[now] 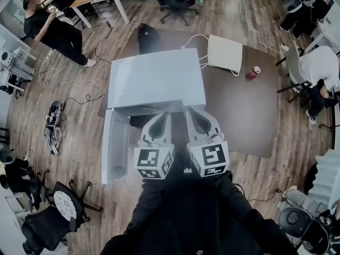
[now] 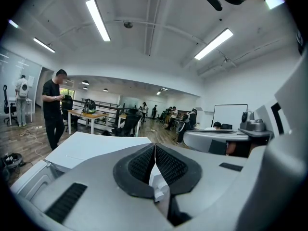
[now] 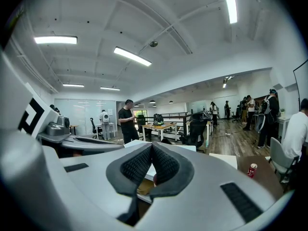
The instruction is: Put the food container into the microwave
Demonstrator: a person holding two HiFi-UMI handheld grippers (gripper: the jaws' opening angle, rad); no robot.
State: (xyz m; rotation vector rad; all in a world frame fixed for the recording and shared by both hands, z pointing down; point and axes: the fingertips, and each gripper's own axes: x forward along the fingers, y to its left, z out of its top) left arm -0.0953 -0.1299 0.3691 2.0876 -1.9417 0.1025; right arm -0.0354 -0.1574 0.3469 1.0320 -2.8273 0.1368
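Head view puts the microwave (image 1: 156, 78) straight ahead of both tools, its door (image 1: 116, 145) swung wide open just to the left of my left gripper (image 1: 163, 116). That gripper points at the oven's mouth. In the left gripper view its jaws (image 2: 154, 148) meet tip to tip, and only a white sliver shows through the gap behind them, which I take for part of the oven, so I read the gripper as empty. Just to its right, the right gripper (image 1: 191, 113) sits alongside, aimed the same way. In the right gripper view its jaws (image 3: 151, 148) are also pressed together on nothing, with a bit of brown and white showing below the tips. Well off to the right a soda can (image 1: 254, 71) stands on the table (image 1: 249, 121).

I cannot find the food container in any view. The oven's cavity is hidden under its top and behind my tools.

My judgement: either the container already sits inside and the door remains to be closed, or it has yet to be fetched. Next I need a look into the cavity. If the container is there, the left gripper should push the door's far edge round.
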